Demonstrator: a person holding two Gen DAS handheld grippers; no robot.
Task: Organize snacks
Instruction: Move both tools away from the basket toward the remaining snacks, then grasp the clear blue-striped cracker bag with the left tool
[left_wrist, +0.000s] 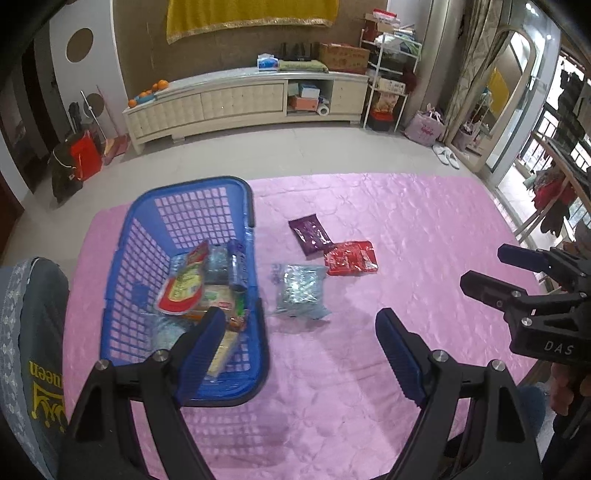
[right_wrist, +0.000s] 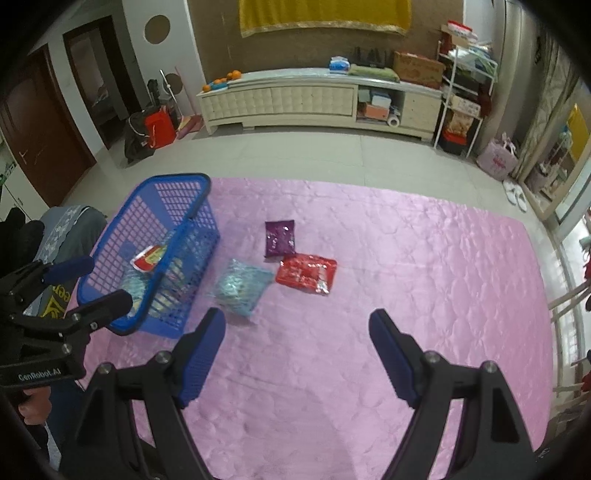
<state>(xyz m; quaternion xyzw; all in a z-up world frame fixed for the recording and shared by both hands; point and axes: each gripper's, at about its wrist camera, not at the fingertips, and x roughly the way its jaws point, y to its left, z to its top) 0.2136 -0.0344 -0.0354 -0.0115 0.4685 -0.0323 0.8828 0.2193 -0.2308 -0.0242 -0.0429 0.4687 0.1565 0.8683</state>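
hidden: lower packets in basket (left_wrist: 255, 236) under top ones, partly behind left gripper (left_wrist: 301, 332) finger | unreadable: print on purple packet (right_wrist: 279, 238), red packet (right_wrist: 306, 274) | cut off: pink cloth (right_wrist: 406, 258) at bottom edge

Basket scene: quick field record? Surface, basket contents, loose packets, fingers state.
surface: pink quilt
basket: blue basket, left side of quilt, several snack packets inside
loose packets: purple packet, red packet, light blue packet, all on the quilt right of the basket
left gripper: fingers open, nothing held
right gripper: fingers open, nothing held
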